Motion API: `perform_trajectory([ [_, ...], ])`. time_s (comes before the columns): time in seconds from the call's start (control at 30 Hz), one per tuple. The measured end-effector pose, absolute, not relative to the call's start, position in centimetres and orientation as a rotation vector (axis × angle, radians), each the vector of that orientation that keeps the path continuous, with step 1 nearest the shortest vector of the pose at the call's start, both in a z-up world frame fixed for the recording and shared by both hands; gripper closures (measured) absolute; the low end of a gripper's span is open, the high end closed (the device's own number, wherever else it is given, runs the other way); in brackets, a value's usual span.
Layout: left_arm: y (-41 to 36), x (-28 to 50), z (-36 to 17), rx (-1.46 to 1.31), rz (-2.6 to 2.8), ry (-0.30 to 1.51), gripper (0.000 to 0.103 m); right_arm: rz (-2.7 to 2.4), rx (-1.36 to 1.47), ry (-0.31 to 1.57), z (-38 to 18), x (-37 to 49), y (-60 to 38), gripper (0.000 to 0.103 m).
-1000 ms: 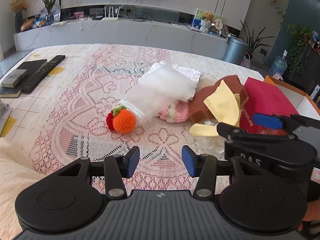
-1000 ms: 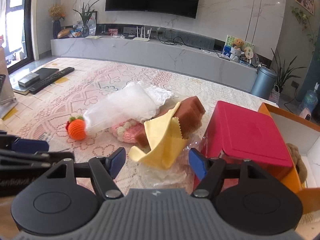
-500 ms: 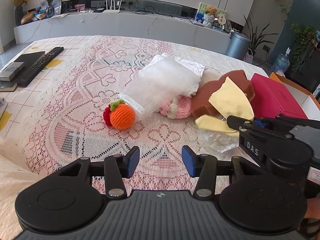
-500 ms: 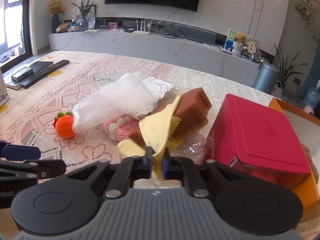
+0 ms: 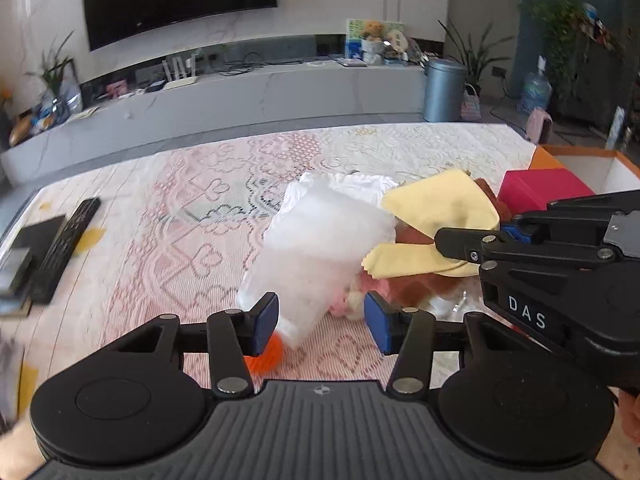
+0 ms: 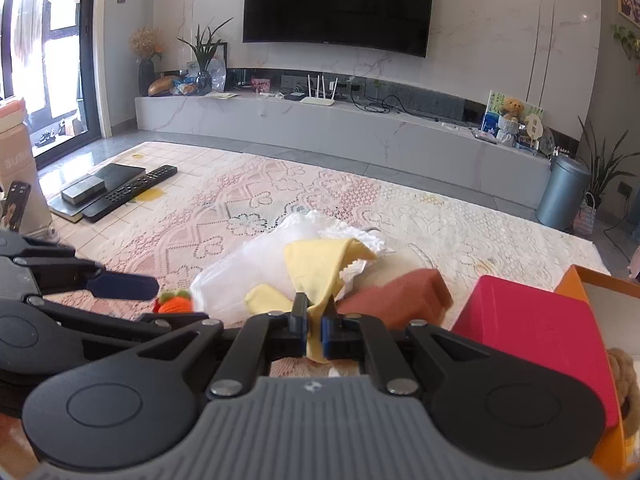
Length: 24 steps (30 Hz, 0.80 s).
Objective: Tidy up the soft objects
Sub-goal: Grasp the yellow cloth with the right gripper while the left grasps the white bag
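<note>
Two grippers work over a lace-covered desk (image 6: pixel 248 200). The right gripper (image 6: pixel 314 322) is closed on the yellow cloth (image 6: pixel 320 264), its blue pads pinching a fold of the fabric, which rises in a loose peak in front of the fingers. In the left wrist view the same cloth (image 5: pixel 440 204) drapes over the right gripper's (image 5: pixel 456 240) black fingertip, spreading above a brown sponge block (image 5: pixel 420 284). In the right wrist view that sponge block (image 6: pixel 400 296) lies just right of the held cloth, near a red box (image 6: pixel 532 328) that sits against an orange-edged carton (image 6: pixel 576 280).

The left gripper (image 5: pixel 318 322) is open, its blue pads spread wide with nothing between them but the lower end of a translucent white bag (image 5: pixel 320 248) lying ahead on the desk. A crocheted orange (image 5: pixel 264 354) peeks out just behind the left pad, partly hidden by it; in the right wrist view the same toy (image 6: pixel 176 302) shows beside the bag (image 6: pixel 240 276). Something pink and knitted (image 5: pixel 344 298) lies tucked under the bag's edge, too covered to identify.

Far to the left on the desk, well apart from the pile, a remote control (image 6: pixel 140 186) lies beside a dark flat book (image 6: pixel 116 172).
</note>
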<state>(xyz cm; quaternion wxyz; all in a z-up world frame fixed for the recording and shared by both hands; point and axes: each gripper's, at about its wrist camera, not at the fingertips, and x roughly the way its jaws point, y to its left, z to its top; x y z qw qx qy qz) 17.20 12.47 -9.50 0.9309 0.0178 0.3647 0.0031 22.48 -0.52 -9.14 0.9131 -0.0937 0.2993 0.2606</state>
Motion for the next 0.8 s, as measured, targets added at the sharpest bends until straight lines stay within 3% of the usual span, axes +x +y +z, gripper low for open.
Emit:
perform_trajectory([
  [0.37,11.1,21.7,-13.6,0.254,-0.02,0.794,0.033,0.496,-0.145,0.686,-11.3,25.1,-0.7,0.099],
  [0.53,11.4,22.6,-14.9,0.237,0.027,0.811,0.033,0.5,-0.14,0.686,-11.6,25.1,-0.7,0.099],
  [0.6,11.6,22.8,-14.8,0.197,0.022,0.797,0.045,0.501,-0.142,0.683,-11.7,25.0,-0.8,0.099],
  [0.67,11.7,22.8,-14.8,0.177,0.019,0.792,0.072,0.503,-0.148,0.681,-11.7,24.9,-0.7,0.099],
  [0.77,11.6,22.7,-14.8,0.171,0.01,0.776,0.098,0.501,-0.152,0.68,-11.7,24.8,-0.9,0.099],
  [0.8,11.5,22.5,-14.6,0.169,0.015,0.767,0.101,0.501,-0.151,0.68,-11.7,24.9,-0.9,0.099],
])
